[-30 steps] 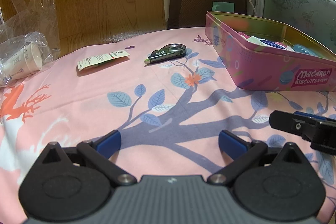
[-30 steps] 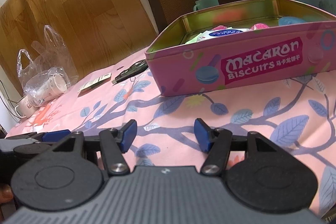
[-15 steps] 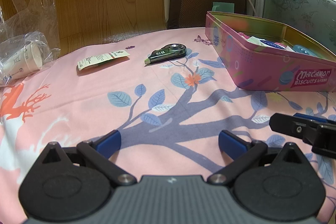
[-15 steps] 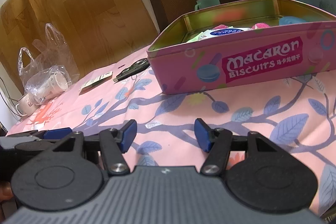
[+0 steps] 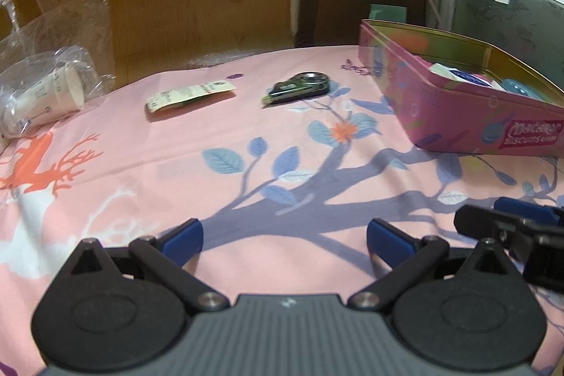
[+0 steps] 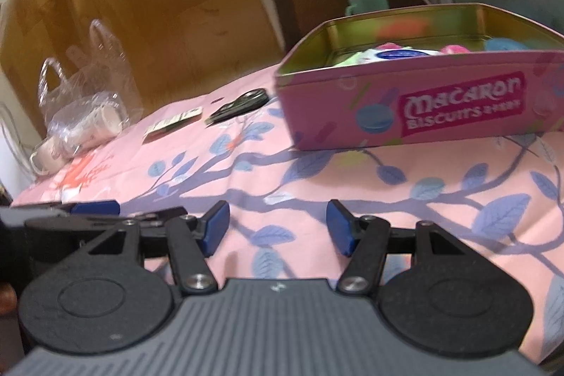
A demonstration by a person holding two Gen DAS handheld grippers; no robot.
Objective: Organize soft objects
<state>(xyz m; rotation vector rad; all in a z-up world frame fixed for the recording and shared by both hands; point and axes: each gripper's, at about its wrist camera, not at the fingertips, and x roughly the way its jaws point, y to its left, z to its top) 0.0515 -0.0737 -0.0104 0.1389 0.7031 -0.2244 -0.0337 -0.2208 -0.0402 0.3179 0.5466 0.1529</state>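
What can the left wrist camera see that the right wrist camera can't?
Only the left wrist view looks out between the left gripper; its jaws are open and empty. Only the right wrist view shows a white mug beside the plastic bag, a green mug behind the tin, and the right gripper open and empty. Both show the pink macaron tin with soft things inside, the paper packet, the dark tape dispenser and the pink flowery tablecloth.

Glossy metal tin, matt printed cloth, crinkly clear plastic bag
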